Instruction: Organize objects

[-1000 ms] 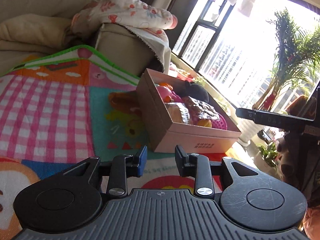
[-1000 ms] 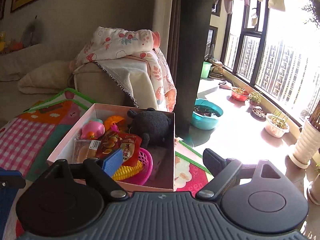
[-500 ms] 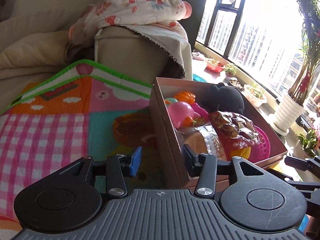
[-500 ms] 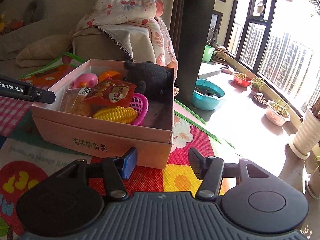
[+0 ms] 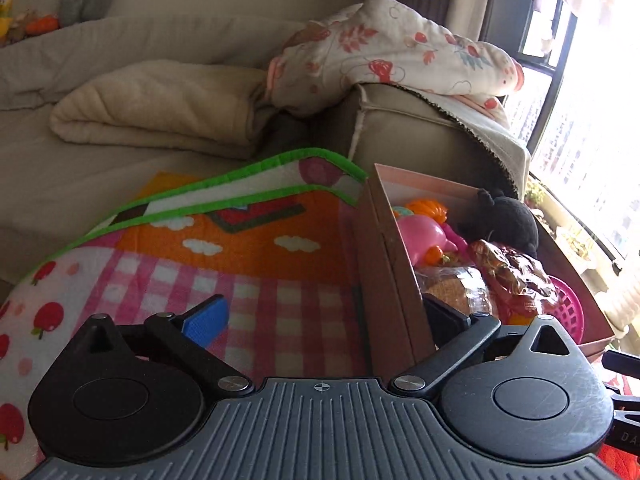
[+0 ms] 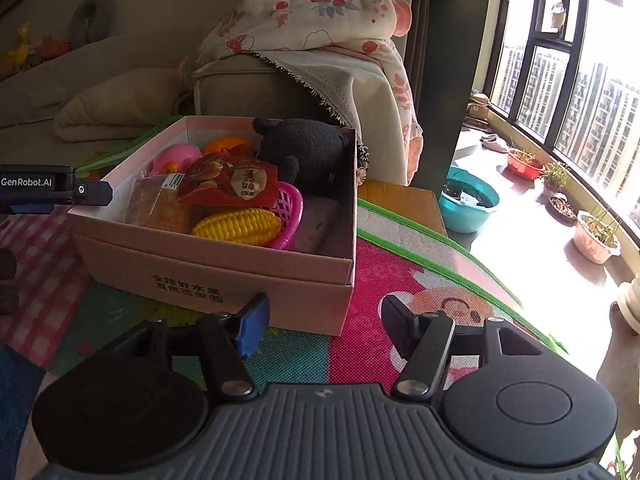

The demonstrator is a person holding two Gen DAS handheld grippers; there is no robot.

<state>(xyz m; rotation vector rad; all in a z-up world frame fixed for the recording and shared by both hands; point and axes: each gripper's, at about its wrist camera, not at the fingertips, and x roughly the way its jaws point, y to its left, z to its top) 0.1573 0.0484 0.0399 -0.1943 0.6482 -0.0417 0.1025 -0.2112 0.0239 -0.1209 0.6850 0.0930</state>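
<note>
A pink cardboard box (image 6: 224, 268) stands on the colourful play mat (image 6: 400, 280). It holds a black plush toy (image 6: 308, 152), a red snack bag (image 6: 232, 182), toy corn (image 6: 236, 226), a pink basket (image 6: 290, 208), a bread pack (image 6: 160, 206) and a pink toy (image 6: 176, 160). My left gripper (image 5: 326, 316) is open and straddles the box's left wall (image 5: 394, 272), one finger outside, one inside over the bread pack (image 5: 456, 292). Its tip shows in the right wrist view (image 6: 60, 192). My right gripper (image 6: 322, 324) is open, just before the box's near right corner.
A beige sofa (image 5: 120, 80) with a folded blanket (image 5: 160, 112) and a floral quilt (image 6: 312, 16) stands behind the mat. A teal basin (image 6: 468, 204) and plant pots (image 6: 596, 236) sit on the floor by the window at right.
My left gripper has opened wide and moved over the box's left wall. My right gripper has opened wider and drawn nearer the box's right corner.
</note>
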